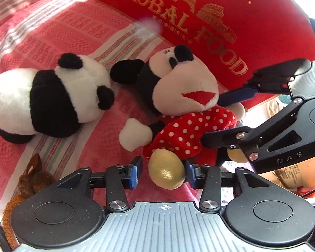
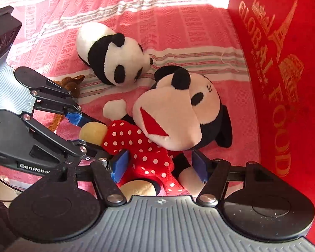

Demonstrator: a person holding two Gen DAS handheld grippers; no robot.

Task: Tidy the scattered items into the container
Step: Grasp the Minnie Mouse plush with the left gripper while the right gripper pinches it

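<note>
On the pink patterned bedspread (image 1: 77,31), the mouse doll (image 2: 157,130) lies lengthwise between both tools, beside the red box (image 2: 283,84). The left gripper (image 1: 163,173) brackets its yellow shoe (image 1: 167,169); the right gripper (image 2: 160,164) straddles its dotted dress, both half-wide, neither visibly clamping.

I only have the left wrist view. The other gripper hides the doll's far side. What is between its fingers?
Observer: The right gripper straddles the doll's red dress and one black arm. I can't tell whether the pads press.
Operator: Where is the doll's second shoe?
Observer: The second shoe lies right against the right gripper's body, below the dress.
Operator: Is there anything on the bed that I'm missing?
Observer: A black boxy device shows at the left edge of the right wrist view.
</note>
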